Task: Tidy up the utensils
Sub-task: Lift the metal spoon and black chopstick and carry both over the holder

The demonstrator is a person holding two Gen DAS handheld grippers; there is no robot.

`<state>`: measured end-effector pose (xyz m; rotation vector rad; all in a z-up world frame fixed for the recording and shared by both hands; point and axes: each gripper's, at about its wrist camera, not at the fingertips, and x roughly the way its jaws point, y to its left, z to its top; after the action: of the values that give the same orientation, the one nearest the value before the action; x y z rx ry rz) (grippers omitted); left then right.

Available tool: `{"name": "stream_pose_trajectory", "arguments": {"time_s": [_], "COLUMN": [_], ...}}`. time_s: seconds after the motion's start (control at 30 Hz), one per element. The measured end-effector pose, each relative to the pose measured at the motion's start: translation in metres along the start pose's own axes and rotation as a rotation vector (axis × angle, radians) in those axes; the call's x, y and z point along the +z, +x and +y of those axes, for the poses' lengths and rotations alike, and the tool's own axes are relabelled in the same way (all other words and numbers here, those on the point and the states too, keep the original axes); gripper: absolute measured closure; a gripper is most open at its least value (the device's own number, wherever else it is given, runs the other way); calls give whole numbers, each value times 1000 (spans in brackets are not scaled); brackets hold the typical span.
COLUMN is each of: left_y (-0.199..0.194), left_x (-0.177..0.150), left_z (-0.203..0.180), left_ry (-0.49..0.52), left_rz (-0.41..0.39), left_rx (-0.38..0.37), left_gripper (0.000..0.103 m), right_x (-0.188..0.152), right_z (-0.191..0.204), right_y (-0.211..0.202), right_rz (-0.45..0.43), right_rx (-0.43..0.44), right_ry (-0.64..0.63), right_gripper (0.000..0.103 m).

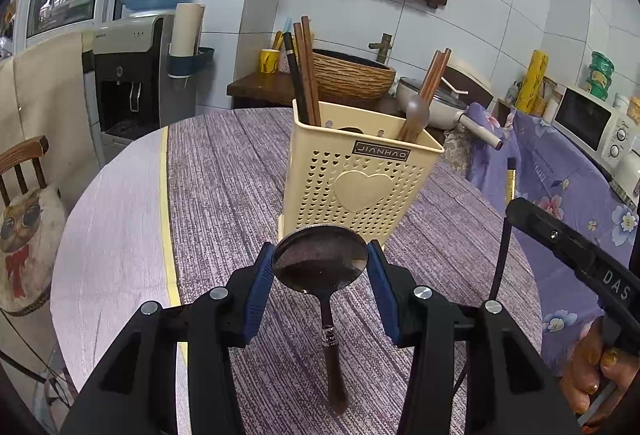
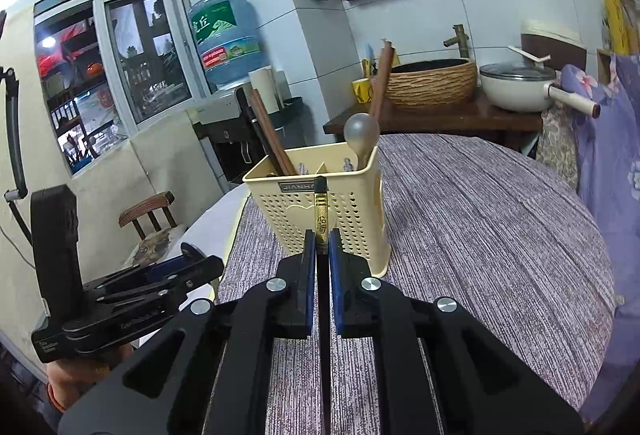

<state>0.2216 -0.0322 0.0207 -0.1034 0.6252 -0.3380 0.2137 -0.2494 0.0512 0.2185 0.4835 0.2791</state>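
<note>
Gripping a metal spoon (image 1: 320, 263) by its bowl, the left gripper (image 1: 320, 267) hangs just in front of the cream utensil holder (image 1: 360, 175) on the table (image 1: 224, 171). Right gripper (image 2: 322, 247) is clamped tight on a black chopstick (image 2: 321, 203), also near the holder.

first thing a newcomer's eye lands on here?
The cream utensil holder standing mid-table, with chopsticks and a spoon sticking out. Right before it, the left gripper clamps a metal spoon by its bowl, and the right gripper pinches a black-and-gold chopstick.
</note>
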Motion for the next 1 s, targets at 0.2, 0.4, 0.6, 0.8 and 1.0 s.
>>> {"name": "stream_pose_trajectory", "arguments": {"time_s": [0.2,0.4,0.6,0.8,1.0], "left_y": [-1,-7,-11,-21,-40], "left_x": [1,8,20,43,89], "left_z": [2,4,1,3,-1], "left_ry": [-1,-1,12,17,26], "left_rz": [2,-8,-25,-50,-121], "left_rx": [-6,-20,-30,-57,-85], "left_gripper": [57,57,57,57,57], "right_x": [1,8,18,42,85], "right_z": [1,1,5,8,21], "right_y": [0,-5,-5,-8,-16], "right_rz": [-2,-15,-38,-74,-130], "right_rx": [5,23,30,47,60], "right_ry": [-6,1,-21,-24,-78], "right_gripper": [95,95,95,95,95]}}
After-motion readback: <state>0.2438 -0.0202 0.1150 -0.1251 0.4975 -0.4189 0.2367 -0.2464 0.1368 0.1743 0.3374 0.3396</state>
